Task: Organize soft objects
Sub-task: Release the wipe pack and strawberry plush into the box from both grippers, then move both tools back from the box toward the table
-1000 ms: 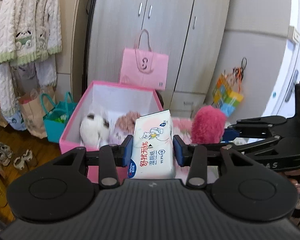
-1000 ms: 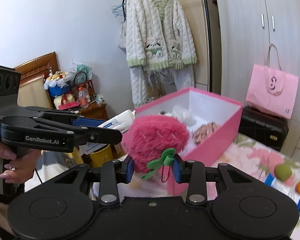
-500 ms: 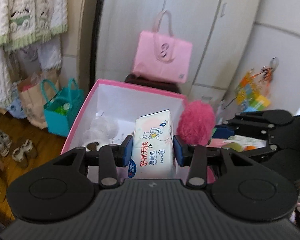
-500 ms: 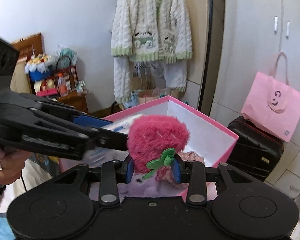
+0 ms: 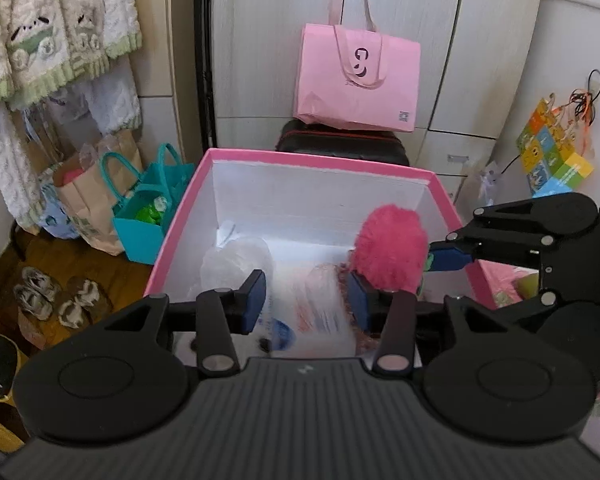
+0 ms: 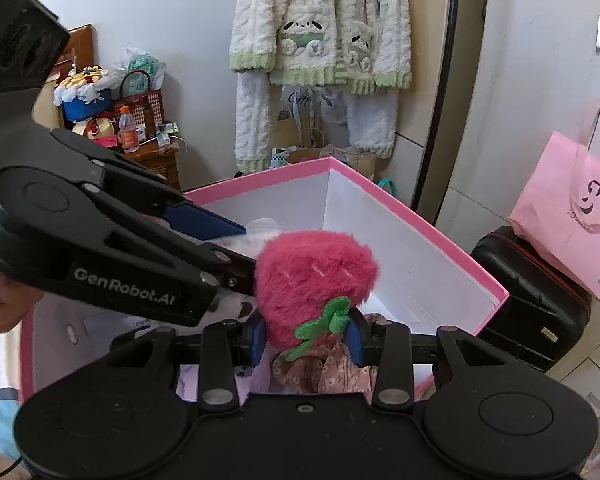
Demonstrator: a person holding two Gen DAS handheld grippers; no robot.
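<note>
Tissue pack [image 5: 316,312], blurred, now drops inside the pink box [image 5: 320,158] below my left claw [image 5: 306,300], whose jaws have just been opening off it, while my right claw [image 6: 306,338] remains clenched on the strawberry plush [image 6: 316,276] over the box, release pending.

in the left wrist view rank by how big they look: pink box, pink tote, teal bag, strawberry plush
1. pink box
2. pink tote
3. teal bag and strawberry plush: look alike, and the plush is nearer the camera, so unranked.
</note>
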